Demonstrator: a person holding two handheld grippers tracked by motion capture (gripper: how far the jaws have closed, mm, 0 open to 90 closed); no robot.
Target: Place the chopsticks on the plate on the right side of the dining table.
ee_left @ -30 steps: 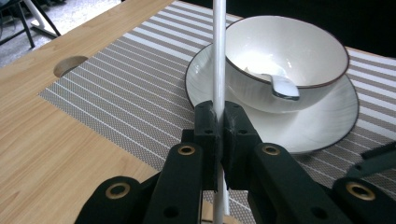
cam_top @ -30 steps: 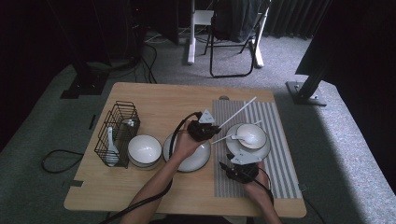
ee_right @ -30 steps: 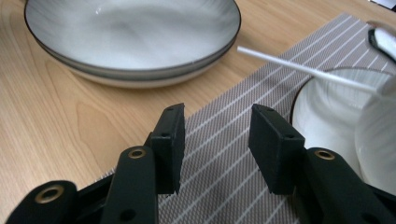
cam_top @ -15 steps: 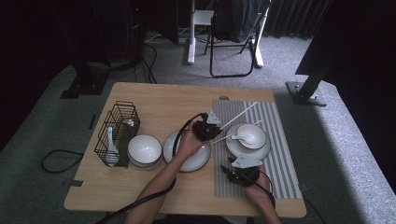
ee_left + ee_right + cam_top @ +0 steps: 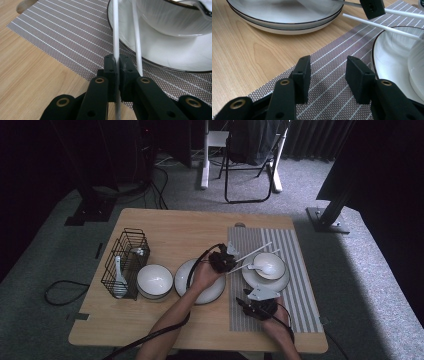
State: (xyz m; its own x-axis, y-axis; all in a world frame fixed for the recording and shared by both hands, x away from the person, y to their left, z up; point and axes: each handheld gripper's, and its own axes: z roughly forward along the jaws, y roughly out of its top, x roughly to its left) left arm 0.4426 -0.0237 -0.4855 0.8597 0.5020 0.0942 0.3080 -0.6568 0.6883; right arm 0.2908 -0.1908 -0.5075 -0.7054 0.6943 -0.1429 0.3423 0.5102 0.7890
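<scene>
While the left tongs (image 5: 117, 65) stay out of it for nothing, they are the working pair: jaws pressed together on one white chopstick (image 5: 115, 32), clamped near its lower end. Second chopstick (image 5: 137, 42) lies just beside the first, outside the jaws, on the right pad's flank; whether it touches the pad I cannot tell from the left gripper view.

Position: in the high view the left tongs (image 5: 222, 261) sit over the left edge of the striped mat (image 5: 295, 285), between the large plate (image 5: 200, 292) and the saucer (image 5: 280, 282) that carries the small bowl (image 5: 270, 265) with a spoon in it.

Key relation: long axis of the held chopstick (image 5: 252, 253) runs away from the jaws up and to the right, crossing above the saucer rim and passing the bowl's near side. Free end points toward the far right of the bench (image 5: 170, 230).

Right tongs (image 5: 260, 307): jaws apart, nothing between them, resting low over the mat just in front of the saucer. Left hand is clearly nearer both sticks.

Judgement: next move depends on lowering along that axis beside the saucer.
</scene>
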